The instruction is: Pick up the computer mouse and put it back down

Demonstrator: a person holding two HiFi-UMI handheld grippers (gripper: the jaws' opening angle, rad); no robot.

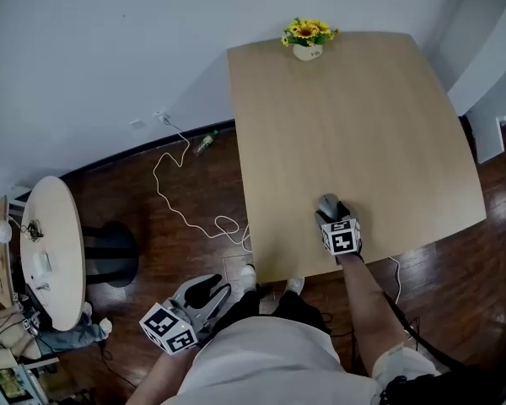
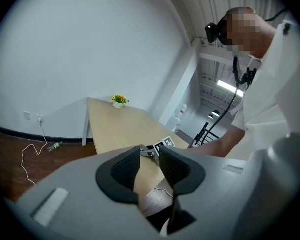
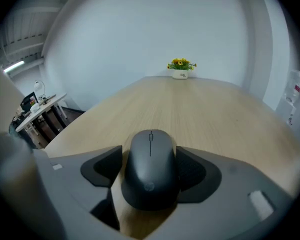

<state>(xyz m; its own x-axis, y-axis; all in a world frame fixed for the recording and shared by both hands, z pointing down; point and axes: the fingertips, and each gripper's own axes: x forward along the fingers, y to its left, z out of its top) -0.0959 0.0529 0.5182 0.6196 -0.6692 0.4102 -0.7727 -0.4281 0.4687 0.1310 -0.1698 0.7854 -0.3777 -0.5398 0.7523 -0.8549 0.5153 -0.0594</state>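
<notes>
A dark grey computer mouse (image 1: 327, 202) (image 3: 151, 166) lies near the front edge of the light wooden table (image 1: 354, 116) (image 3: 205, 109). My right gripper (image 1: 330, 214) (image 3: 150, 170) sits around it, and both pads press against the mouse's sides. Whether the mouse rests on the wood or is just off it I cannot tell. My left gripper (image 1: 212, 291) (image 2: 149, 165) hangs low at the left, off the table and over the floor, with its jaws apart and nothing between them. In the left gripper view the right gripper's marker cube (image 2: 165, 145) shows beyond the jaws.
A small pot of yellow flowers (image 1: 307, 39) (image 3: 180, 68) (image 2: 119, 101) stands at the table's far edge. On the dark wood floor lie a white cable (image 1: 185, 205) and a bottle (image 1: 204, 143). A round white table (image 1: 51, 251) with clutter stands at the left.
</notes>
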